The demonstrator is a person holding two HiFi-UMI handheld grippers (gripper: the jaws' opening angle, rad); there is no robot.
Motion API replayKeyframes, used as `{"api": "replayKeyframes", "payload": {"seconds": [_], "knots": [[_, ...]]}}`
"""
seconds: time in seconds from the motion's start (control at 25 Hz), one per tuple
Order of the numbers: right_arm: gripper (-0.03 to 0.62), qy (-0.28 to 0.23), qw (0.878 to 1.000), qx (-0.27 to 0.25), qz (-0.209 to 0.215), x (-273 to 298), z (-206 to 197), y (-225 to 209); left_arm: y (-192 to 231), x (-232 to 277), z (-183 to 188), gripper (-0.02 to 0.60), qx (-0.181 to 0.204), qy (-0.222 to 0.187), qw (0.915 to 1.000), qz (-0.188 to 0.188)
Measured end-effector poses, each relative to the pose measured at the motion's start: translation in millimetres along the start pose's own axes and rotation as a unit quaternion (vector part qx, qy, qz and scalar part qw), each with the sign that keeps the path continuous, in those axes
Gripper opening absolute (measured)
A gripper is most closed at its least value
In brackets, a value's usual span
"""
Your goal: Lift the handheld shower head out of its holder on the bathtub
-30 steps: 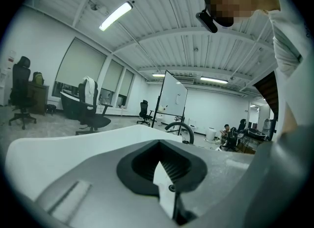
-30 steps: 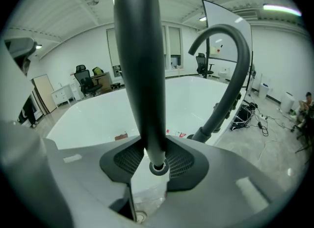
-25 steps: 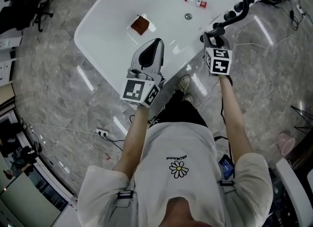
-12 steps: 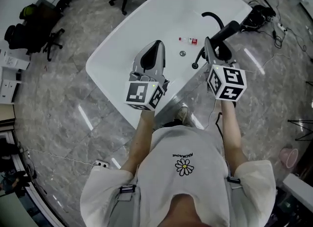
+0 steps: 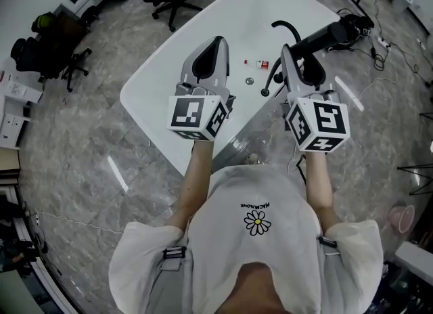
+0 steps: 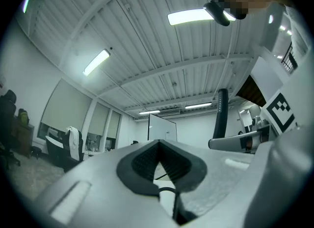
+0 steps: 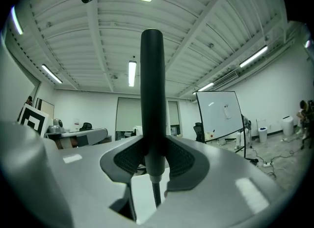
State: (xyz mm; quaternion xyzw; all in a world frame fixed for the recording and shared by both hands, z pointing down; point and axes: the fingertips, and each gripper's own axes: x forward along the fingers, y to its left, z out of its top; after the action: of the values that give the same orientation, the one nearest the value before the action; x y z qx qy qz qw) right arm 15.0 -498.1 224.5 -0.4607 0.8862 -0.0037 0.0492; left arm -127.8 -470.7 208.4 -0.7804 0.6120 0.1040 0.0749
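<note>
Right gripper view showed the right gripper (image 7: 153, 159) with its fingers pinching the black handheld shower head (image 7: 152, 94) low on its handle. The long axis ran straight on past the fingertips, and the hose (image 7: 156, 192) trailed back between them. Head view put it above the bathtub (image 5: 152, 86), seemingly clear of its holder, which I could not make out. The left gripper (image 6: 159, 146), fingers pressed together on nothing, hung alongside, farther from the handle.

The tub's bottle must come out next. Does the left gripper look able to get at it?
Probably yes: the left gripper is empty, jaws shut, and nothing lies between it and the bottle.
</note>
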Motion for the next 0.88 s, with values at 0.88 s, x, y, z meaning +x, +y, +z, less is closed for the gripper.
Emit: {"api": "replayKeyframes", "payload": {"seconds": [0.88], "knots": [[0.152, -0.014, 1.000, 0.011, 0.011, -16, 3, 5, -21, -6, -3, 0.000, 0.020, 0.012, 0.9996, -0.017]]}}
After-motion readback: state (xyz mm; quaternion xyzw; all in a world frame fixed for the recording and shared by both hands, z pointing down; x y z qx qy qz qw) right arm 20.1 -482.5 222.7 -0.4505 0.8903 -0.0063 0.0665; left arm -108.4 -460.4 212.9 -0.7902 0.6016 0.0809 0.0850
